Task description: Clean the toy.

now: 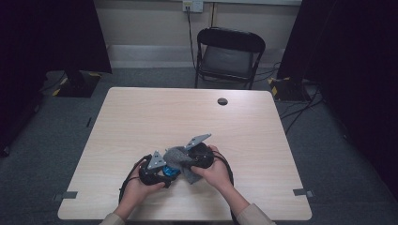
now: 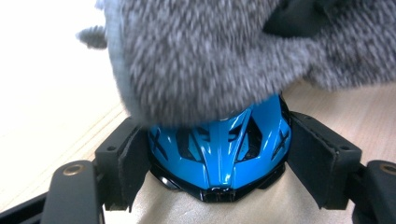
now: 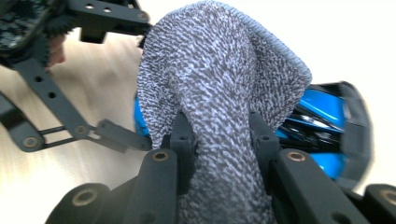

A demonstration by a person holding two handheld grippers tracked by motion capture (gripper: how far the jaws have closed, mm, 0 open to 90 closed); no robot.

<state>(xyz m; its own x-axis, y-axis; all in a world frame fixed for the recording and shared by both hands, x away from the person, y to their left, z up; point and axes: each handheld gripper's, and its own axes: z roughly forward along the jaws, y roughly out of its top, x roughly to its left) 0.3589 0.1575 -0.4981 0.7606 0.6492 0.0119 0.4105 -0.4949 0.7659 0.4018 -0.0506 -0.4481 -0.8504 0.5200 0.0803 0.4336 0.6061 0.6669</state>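
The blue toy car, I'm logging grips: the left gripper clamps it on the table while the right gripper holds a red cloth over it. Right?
Not quite: the cloth is grey, not red, as the right gripper view shows. The rest stands: the left gripper clamps the blue toy car on the table, and the right gripper holds the cloth over it.

The high view is dim, its side edges sinking into near-black. Both gripper views burn out to white on the table (image 2: 42, 70) at top. The grey cloth (image 2: 196, 51) is blurred; gloss glints on the blue toy car (image 2: 219, 149).
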